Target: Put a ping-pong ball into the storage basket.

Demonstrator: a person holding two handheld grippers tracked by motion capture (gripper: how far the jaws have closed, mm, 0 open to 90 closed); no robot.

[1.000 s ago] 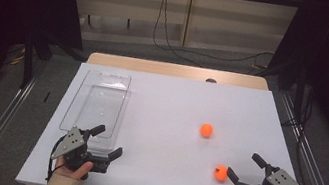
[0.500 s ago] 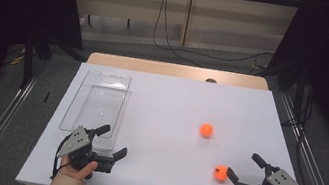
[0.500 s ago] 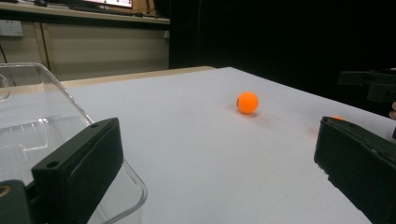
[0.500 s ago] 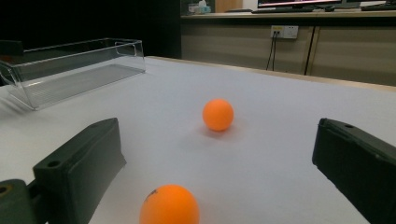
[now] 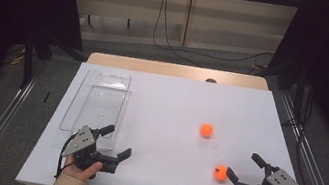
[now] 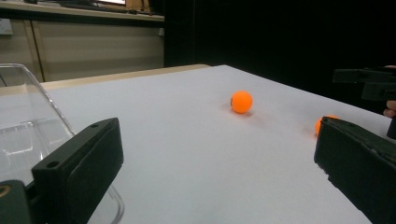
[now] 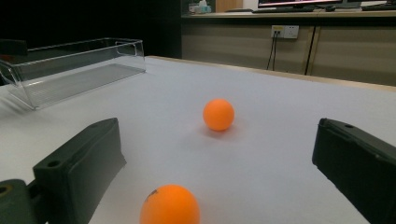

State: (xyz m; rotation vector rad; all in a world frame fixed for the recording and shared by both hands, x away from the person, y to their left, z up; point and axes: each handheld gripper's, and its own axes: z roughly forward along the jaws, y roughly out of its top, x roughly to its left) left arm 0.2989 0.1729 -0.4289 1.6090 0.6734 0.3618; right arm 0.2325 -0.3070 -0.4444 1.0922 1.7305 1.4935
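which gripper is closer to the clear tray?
Left. The left gripper sits at the near end of the clear tray, one jaw at its rim. The right gripper is across the table, open by the near orange ball.

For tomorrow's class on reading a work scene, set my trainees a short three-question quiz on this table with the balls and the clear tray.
1. True or false: the near orange ball lies close in front of the open right gripper.
2. How many orange balls are inside the clear tray?
3. Which is nearer the tray: A, the left gripper, or B, the far orange ball?

Key: 1 true. 2 none; both lie on the white table. 3 A.
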